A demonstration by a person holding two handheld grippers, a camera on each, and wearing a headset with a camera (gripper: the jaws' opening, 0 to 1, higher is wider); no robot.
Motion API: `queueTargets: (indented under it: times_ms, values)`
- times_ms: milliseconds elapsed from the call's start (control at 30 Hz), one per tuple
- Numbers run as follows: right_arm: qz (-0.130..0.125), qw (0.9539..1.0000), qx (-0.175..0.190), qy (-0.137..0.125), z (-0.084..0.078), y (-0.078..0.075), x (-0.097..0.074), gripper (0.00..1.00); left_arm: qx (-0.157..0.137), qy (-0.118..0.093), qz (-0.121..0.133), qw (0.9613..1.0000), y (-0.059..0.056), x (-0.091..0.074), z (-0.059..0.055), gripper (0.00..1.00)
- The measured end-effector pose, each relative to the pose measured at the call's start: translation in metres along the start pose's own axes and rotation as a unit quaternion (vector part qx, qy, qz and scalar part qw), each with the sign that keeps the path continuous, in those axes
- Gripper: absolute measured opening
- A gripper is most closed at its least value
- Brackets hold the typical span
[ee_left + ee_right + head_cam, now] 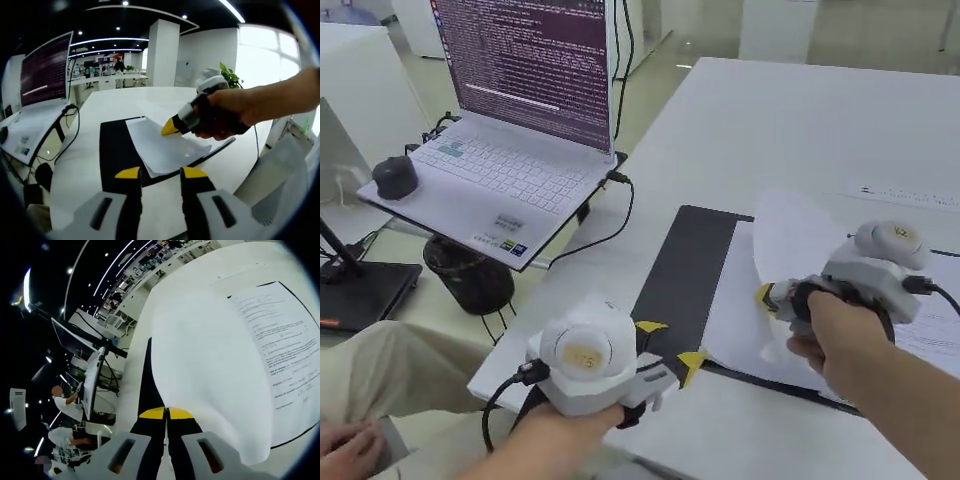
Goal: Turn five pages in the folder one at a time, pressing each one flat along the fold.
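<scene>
A black folder (682, 285) lies open on the white table (790, 120). My right gripper (767, 296) is shut on the edge of a white page (790, 235), which curves up off the folder. In the right gripper view the yellow tips (166, 413) meet on that page (210, 370), with the printed page (280, 340) lying flat beyond it. My left gripper (671, 343) hovers open over the folder's near left corner, with nothing between its fingers. In the left gripper view its own tips (161, 173) frame the folder (112, 150), the loose page (165, 147) and the right gripper (171, 127).
An open laptop (525, 140) with a mouse (395, 177) sits on a stand to the left, off the table. A cable (605, 235) hangs from it near the table edge. The person's knee (390, 365) is at the lower left.
</scene>
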State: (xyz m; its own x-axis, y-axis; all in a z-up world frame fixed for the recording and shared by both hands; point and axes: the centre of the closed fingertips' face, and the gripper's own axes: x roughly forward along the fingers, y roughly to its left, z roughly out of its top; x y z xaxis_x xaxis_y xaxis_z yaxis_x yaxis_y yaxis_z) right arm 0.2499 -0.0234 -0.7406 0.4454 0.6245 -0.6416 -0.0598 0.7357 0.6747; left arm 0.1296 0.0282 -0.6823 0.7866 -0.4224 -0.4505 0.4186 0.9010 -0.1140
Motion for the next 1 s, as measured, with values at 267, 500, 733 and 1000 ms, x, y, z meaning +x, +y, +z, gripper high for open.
queueTargets:
  times_ms: [267,500,733,1000]
  values:
    - [-0.014,0.9995,0.026,0.015,-0.009,0.001,0.029,0.0,-0.006,0.009,-0.006,0.9999,-0.001,0.001,-0.01,0.28]
    - [-0.024,0.9983,0.048,0.023,-0.016,-0.011,0.044,0.0,-0.01,0.018,-0.012,0.9997,-0.003,0.008,-0.015,0.28]
    - [0.032,0.9975,0.051,0.039,-0.029,0.005,0.046,0.1,-0.012,0.024,-0.012,0.9996,0.0,0.015,-0.02,0.28]
    - [0.085,0.9934,0.067,0.036,-0.031,0.015,0.034,0.12,0.002,0.037,-0.027,0.9989,-0.008,0.036,-0.02,0.27]
